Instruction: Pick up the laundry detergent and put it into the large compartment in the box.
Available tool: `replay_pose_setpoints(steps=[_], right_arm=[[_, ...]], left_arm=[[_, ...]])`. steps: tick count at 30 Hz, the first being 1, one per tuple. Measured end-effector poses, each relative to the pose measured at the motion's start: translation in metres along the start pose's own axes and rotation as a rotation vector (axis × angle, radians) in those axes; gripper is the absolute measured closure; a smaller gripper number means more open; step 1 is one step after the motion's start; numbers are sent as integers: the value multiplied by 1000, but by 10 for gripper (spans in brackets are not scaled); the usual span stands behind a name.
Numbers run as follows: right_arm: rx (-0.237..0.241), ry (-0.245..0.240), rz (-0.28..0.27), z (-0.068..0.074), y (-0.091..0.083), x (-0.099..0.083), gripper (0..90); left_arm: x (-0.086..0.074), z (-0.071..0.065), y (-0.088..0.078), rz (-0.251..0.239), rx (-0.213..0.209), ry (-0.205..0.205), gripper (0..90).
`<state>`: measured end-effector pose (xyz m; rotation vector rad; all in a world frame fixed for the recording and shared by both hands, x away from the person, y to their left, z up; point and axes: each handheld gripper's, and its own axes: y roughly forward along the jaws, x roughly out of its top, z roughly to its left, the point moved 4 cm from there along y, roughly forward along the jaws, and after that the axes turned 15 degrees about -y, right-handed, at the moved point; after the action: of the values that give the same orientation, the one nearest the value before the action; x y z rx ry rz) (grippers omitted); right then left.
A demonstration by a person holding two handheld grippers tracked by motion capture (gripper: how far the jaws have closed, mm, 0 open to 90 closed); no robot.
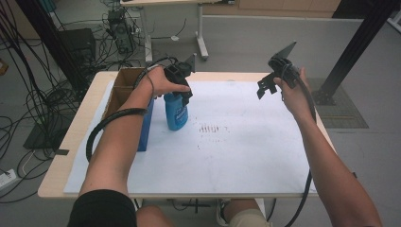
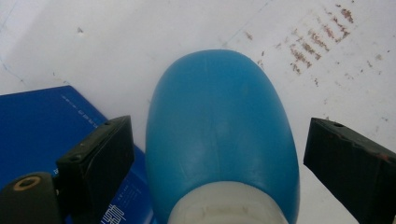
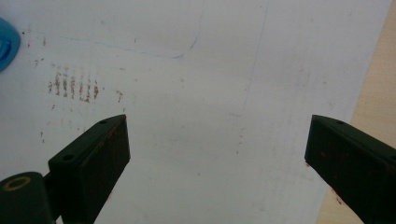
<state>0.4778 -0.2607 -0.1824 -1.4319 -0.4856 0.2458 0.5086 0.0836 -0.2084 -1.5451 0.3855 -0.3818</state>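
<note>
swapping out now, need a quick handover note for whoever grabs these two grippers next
Left gripper: open, jaws either side of the blue bottle near its white cap end, not clamped.
Right gripper: open, held in the air over the table's right side, holding nothing.
Bottle stands upright on the white sheet, beside the blue box.
Done: left gripper lined up.
Left: close on the bottle and move it.
</note>
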Motion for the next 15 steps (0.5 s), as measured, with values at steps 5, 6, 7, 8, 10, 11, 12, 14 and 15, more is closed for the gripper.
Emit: replay_pose_setpoints(steps=[5, 6, 7, 8, 10, 11, 12, 14, 15], right_arm=[[-1, 0, 1, 0, 0, 0, 67], [-1, 0, 1, 0, 0, 0, 67], [-2, -1, 1, 0, 0, 0, 66], [-2, -1, 1, 0, 0, 0, 66], [-1, 0, 1, 0, 0, 0, 66], [-1, 0, 1, 0, 0, 0, 66], [-1, 0, 1, 0, 0, 0, 66], [-1, 2, 0, 0, 0, 0, 66], [-1, 3, 1, 0, 0, 0, 66]], left_arm=[[0, 0, 0, -2, 1, -1, 92], [0, 0, 0, -2, 3, 2, 92], [0, 0, 0, -3, 3, 3, 93], [0, 0, 0, -3, 3, 3, 93], [-1, 0, 0, -4, 2, 2, 93], [-1, 0, 0, -5, 1, 1, 93], [-1, 0, 0, -3, 1, 1, 93], [-1, 0, 1, -1, 3, 3, 93], [-1, 0, 1, 1, 4, 3, 93]])
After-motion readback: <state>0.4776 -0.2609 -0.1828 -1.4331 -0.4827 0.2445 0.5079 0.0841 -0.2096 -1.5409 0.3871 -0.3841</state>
